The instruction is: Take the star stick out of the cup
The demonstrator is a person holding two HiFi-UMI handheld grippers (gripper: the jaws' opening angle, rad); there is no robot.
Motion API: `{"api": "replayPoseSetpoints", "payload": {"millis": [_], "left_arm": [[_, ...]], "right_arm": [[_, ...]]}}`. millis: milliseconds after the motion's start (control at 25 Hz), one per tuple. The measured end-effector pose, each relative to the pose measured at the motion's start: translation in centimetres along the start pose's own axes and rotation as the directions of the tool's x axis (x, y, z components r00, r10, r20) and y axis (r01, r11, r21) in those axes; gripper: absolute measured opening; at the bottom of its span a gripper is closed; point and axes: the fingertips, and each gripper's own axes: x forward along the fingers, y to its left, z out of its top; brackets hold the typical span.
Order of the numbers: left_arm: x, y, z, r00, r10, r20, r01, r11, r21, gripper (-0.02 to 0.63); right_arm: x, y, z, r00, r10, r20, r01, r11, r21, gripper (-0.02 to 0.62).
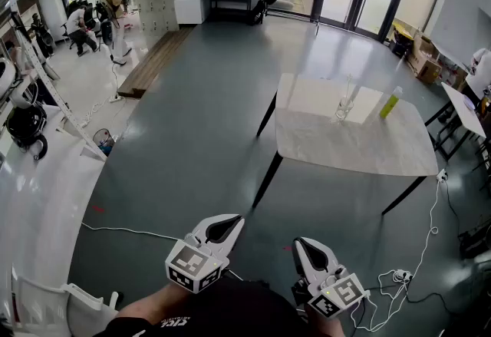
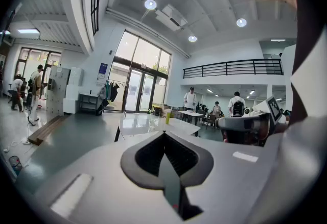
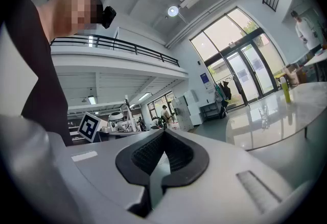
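A clear glass cup (image 1: 344,107) stands on the pale tabletop (image 1: 345,143), far ahead of me. A thin stick (image 1: 348,87) rises from it; its shape is too small to make out. My left gripper (image 1: 224,229) and right gripper (image 1: 311,252) are held low near my body, well short of the table, both shut with nothing in them. In the left gripper view the jaws (image 2: 164,135) meet, with the table (image 2: 148,125) beyond. In the right gripper view the jaws (image 3: 164,132) also meet, and the cup (image 3: 263,114) shows on the table at the right.
A yellow-green bottle (image 1: 390,103) stands right of the cup. Cables (image 1: 406,282) lie on the grey floor at the right, and a white cord (image 1: 130,231) at the left. A wooden platform (image 1: 157,61) and people (image 1: 92,17) are at the back left. Boxes (image 1: 426,59) sit at the far right.
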Motion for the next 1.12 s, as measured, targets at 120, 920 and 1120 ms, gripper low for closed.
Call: {"api": "replayPoseSetpoints", "payload": {"millis": [120,920,1120], "left_arm": [[0.0,-1.4,-0.1,1.0,-0.005,-0.004,0.005,1.0,0.002,0.002],[4.3,-8.7,-1.0,0.998,-0.059,-0.03,0.06,0.997,0.038,0.002],[7.9,-8.0,-0.7,0.996,-0.085,-0.034,0.086,0.996,0.032,0.002]], "right_arm": [[-1.4,-0.2,0.0,1.0,-0.004,-0.002,0.004,1.0,0.01,0.011],[-11.5,-3.9,1.0,0.996,-0.054,0.069,0.054,0.999,0.011,0.014],[-10.6,-6.9,0.8,0.994,-0.094,0.05,0.091,0.994,0.065,0.014]]}}
